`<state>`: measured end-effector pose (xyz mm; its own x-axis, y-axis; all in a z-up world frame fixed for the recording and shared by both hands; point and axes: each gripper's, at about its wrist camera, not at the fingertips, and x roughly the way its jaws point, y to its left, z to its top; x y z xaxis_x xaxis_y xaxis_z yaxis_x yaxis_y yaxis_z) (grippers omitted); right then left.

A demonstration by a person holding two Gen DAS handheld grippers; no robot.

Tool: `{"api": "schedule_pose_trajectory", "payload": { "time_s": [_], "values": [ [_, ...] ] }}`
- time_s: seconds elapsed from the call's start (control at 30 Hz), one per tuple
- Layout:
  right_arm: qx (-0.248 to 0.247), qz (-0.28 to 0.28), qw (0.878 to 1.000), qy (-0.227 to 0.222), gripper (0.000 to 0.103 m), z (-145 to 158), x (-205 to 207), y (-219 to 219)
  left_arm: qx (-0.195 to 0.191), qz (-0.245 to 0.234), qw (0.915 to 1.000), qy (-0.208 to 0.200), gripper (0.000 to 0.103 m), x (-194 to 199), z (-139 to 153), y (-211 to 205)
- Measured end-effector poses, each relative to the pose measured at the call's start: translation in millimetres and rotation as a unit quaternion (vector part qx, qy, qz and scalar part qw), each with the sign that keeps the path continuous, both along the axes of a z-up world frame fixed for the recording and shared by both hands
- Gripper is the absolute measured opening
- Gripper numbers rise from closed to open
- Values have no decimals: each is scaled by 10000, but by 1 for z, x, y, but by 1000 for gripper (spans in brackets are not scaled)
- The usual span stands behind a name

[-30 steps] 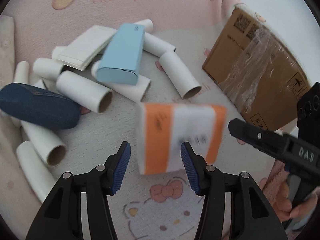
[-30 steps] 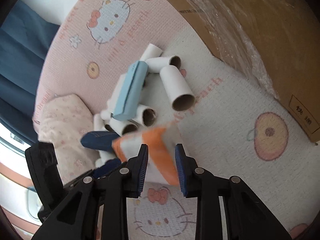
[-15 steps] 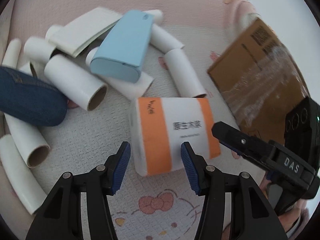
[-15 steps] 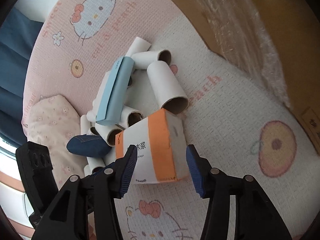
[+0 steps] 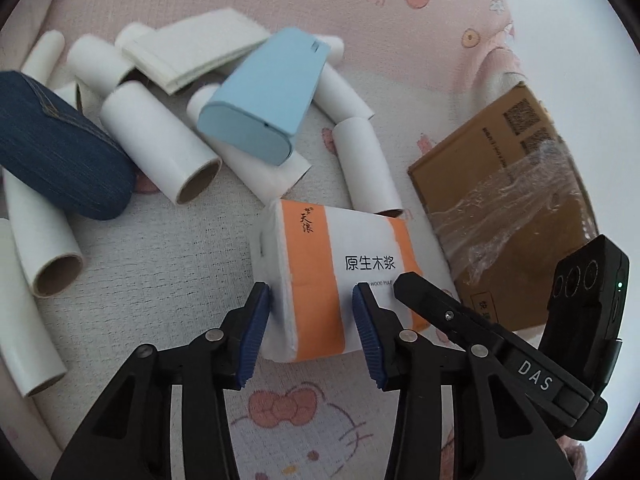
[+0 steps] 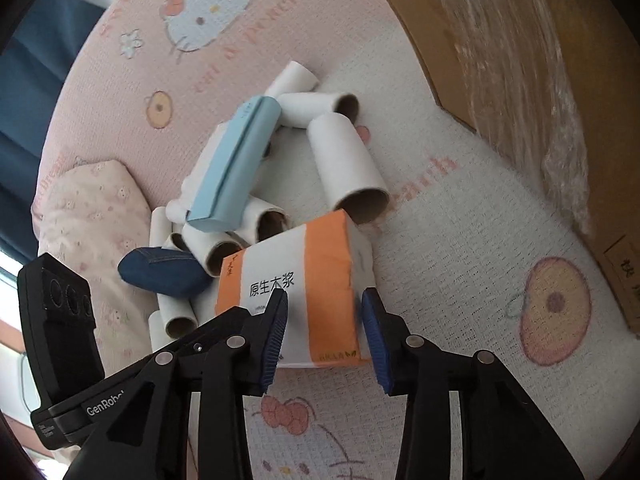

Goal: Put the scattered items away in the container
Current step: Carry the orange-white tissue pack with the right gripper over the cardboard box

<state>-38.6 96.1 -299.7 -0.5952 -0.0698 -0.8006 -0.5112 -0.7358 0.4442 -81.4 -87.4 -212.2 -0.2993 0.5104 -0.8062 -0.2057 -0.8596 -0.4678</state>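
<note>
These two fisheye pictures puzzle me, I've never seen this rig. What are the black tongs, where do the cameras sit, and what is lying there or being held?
No robot here: a person holds a pair of handheld tongs in each hand, with a camera on each looking along its fingers. One picture looks out past the left tongs, the other past the right tongs. Both are closing around the same orange-and-white tissue pack, which lies on a pink cartoon-print blanket. I cannot tell whether the pads press on it yet. Behind it lie white cardboard tubes, a light blue case, a dark denim pouch and folded white cloth. The brown cardboard box is probably the container.
</note>
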Motion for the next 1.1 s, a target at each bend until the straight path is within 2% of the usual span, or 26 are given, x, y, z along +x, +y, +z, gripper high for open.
{"api": "schedule_pose_trajectory", "payload": {
  "time_s": [0.3,0.5,0.67,0.87,1.1],
  "values": [
    [508,309,9975,391,36,49,5,-29,-92,118,9974,709,47,29,60,-15],
    [732,412,9927,871,36,91,8,-42,-252,65,9901,1377,47,42,111,-8],
    [1013,431,9862,1234,36,132,14,-45,-139,57,9851,1713,47,44,150,3],
    [1494,362,9761,1536,36,182,24,-33,151,-123,9788,2041,47,36,188,30],
    [1552,177,9730,1697,36,217,35,1,129,-383,9711,2351,47,25,219,71]
  ]
}}
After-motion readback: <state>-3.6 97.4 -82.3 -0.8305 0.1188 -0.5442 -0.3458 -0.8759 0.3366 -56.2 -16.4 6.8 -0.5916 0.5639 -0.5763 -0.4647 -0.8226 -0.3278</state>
